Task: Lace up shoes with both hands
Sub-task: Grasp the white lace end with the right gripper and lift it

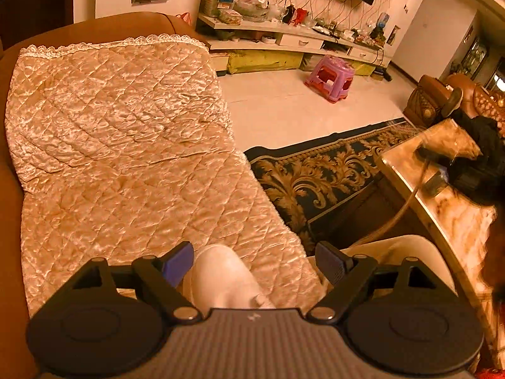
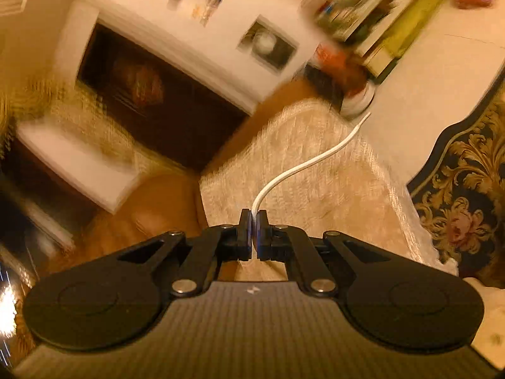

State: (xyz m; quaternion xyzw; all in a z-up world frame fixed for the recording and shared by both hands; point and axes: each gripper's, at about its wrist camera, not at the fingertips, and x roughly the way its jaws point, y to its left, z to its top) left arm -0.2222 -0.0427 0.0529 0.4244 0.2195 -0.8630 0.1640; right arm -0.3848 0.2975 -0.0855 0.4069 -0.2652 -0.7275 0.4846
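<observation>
In the left wrist view a white shoe point(image 1: 222, 276) rests on the quilted sofa cover point(image 1: 120, 145). My left gripper point(image 1: 255, 263) stands open around it. The shoe lies close to the left finger point(image 1: 178, 263), and a gap shows before the right finger point(image 1: 331, 262). In the right wrist view my right gripper point(image 2: 255, 222) is shut on a white shoelace point(image 2: 303, 165). The lace curves up and to the right, and its free tip point(image 2: 366, 117) hangs in the air. The background there is blurred by motion. The shoe is not in that view.
A patterned dark rug point(image 1: 322, 170) lies on the floor to the right of the sofa. A marble-topped table point(image 1: 451, 221) with dark items stands at the right edge. A pink stool point(image 1: 329, 77) and a cluttered TV cabinet point(image 1: 284, 38) are farther back.
</observation>
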